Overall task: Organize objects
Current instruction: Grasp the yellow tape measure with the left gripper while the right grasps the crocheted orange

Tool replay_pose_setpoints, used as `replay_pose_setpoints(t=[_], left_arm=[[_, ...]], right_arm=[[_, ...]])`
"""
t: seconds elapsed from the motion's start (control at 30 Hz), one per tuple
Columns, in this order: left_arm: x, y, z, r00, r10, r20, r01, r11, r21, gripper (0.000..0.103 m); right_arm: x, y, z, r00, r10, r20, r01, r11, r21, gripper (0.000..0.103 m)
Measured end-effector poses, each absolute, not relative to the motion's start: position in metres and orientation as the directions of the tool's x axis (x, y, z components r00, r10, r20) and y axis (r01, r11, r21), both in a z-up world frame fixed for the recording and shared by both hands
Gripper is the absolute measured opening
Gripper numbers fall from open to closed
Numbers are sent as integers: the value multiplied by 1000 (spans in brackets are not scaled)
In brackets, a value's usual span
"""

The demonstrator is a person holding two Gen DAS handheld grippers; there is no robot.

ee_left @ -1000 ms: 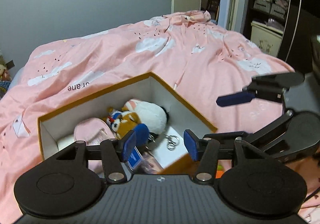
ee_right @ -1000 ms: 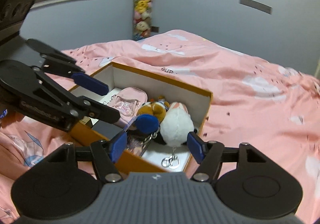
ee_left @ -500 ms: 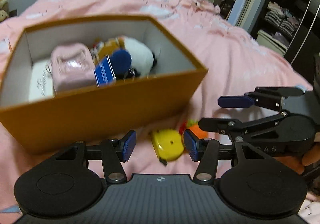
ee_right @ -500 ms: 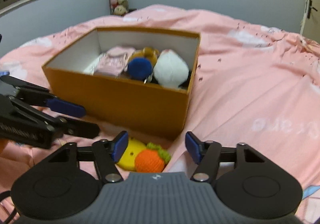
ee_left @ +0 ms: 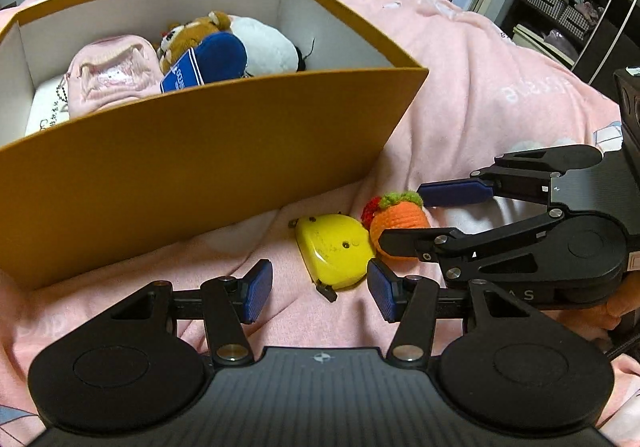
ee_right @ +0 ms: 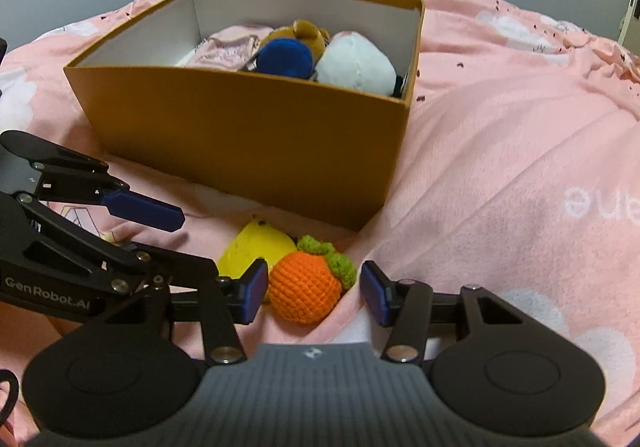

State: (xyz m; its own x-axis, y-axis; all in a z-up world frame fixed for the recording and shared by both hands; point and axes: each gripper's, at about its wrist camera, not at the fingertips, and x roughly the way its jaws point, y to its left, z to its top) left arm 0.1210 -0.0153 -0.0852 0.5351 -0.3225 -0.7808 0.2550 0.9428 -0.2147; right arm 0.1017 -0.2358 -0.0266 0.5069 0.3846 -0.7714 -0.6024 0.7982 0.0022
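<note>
A: Crochet orange [ee_right: 305,291] and yellow toy [ee_left: 334,250] lie on the pink bedspread [ee_right: 520,151], just in front of the near wall of the orange box [ee_right: 248,143]. They touch each other, the orange to the right of the yellow one in the left wrist view.

B: What differs from a second ago?

A: Back then both cameras looked down into the box from above and neither of the two toys showed. Now both claws sit low in front of the box, and its near wall fills much of each view.

B: How does the left claw [ee_left: 318,293] stand?

A: Spread, as wide as before, with nothing pinched. The yellow toy lies just ahead of its pads, nearer the right-hand pad; I can't tell whether that pad touches it.

B: And the right claw [ee_right: 312,293]?

A: Its jaws are closing, narrower than a second ago. The crochet orange sits between them. The left pad looks right against it or nearly so; the right pad is still clear of it, so there's no grip.

B: The box contents?

A: Same lot: a pink pouch [ee_left: 114,77], a brown plush [ee_left: 192,33], a blue plush [ee_right: 286,59] and a white plush [ee_right: 356,65], piled together inside.
</note>
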Motion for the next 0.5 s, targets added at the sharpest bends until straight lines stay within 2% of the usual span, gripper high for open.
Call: replay_pose_setpoints(t=[0.17,0.33,0.5], left_arm=[[122,-22,-83,529,-315,-788,281,941,-188,64],[129,-38,-82,528,-304,-793,321,936,-145,67],[144,-55,-95,498,-277,-821,296,945,-139,68]], right_arm=[[103,-239,-29,486,387,-784,-596,803,28,46],[103,-259,-15,515,389,-764,-521,850,82,46],[106,-269,-17,504,406,-762,-485,863,139,46]])
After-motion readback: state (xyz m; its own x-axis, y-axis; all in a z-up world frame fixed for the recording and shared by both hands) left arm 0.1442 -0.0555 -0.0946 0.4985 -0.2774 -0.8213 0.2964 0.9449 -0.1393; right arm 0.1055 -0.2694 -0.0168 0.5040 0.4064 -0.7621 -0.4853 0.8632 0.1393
